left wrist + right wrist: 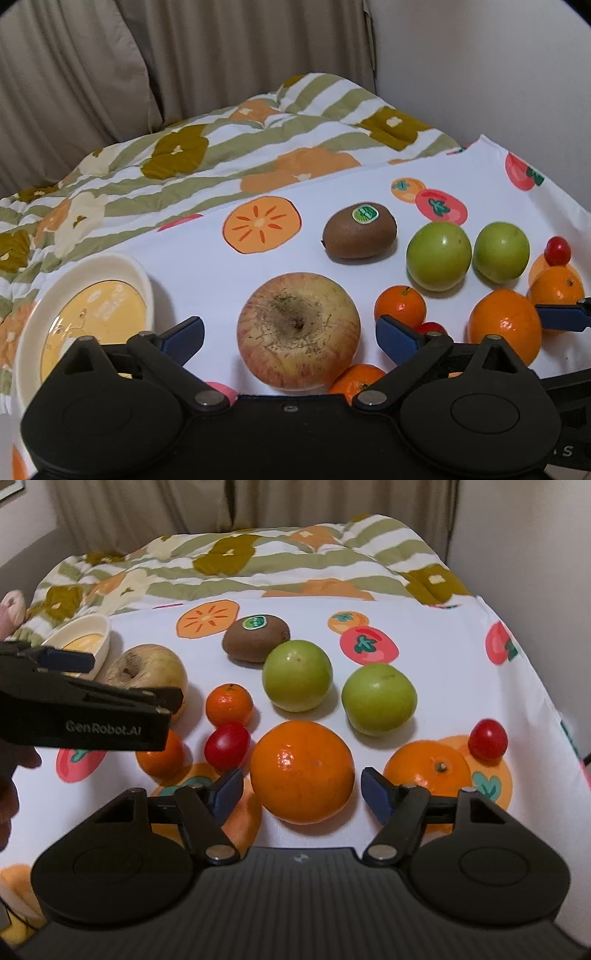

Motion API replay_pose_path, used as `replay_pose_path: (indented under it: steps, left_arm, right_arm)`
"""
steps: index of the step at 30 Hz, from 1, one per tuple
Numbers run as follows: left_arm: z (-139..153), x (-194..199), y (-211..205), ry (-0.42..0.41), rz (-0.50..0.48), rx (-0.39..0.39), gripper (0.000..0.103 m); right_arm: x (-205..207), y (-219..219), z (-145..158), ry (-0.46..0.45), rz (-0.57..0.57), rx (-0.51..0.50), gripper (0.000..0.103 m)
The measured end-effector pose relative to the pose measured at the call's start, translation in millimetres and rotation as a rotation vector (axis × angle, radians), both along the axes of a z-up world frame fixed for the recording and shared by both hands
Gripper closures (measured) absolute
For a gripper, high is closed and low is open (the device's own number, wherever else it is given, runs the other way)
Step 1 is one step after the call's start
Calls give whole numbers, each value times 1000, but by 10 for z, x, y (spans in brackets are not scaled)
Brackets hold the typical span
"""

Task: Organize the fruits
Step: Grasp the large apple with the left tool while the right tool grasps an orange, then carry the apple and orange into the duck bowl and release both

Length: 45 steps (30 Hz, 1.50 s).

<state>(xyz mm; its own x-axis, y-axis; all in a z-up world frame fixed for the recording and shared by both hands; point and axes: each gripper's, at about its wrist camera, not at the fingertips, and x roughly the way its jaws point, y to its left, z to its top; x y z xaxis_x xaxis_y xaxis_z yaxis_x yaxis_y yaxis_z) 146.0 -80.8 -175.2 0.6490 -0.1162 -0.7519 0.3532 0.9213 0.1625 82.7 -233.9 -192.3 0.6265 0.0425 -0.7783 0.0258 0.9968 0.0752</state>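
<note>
From the left wrist view, the left tool is spread wide, its blue pads on either side of the russeted apple without touching it. The white bowl sits at the left edge of the fruit-print cloth, with bare cloth between it and the apple. The kiwi lies farther off, with two green fruits to its right.

From the right wrist view, the right tool is spread, flanking the big orange with gaps on both sides. A cherry tomato sits left of the orange, a mandarin to its right. The cloth's right edge drops away; open cloth lies far right.
</note>
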Motion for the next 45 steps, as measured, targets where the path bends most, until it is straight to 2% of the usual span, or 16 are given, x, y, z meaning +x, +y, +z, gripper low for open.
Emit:
replay_pose_path:
  steps: [10, 15, 16, 28, 35, 45]
  left_arm:
    - [-123, 66, -12, 31, -46, 2, 7]
    - [-154, 122, 20, 51, -38, -12, 18]
    - [-160, 129, 31, 58, -45, -20, 24]
    - [-100, 32, 108, 31, -39, -31, 24]
    - [164, -142, 245, -21, 44, -50, 24]
    - [759, -528, 514, -110, 264, -89, 24]
  right_arm:
    - [35, -66, -58, 6, -68, 52, 20]
    - [44, -65, -62, 13, -88, 79, 24]
    - [49, -57, -67, 13, -91, 78, 24]
    - [54, -35, -46, 0, -92, 65, 26]
    - [36, -74, 197, -35, -61, 63, 26]
    - [36, 34, 768, -105, 80, 55, 26]
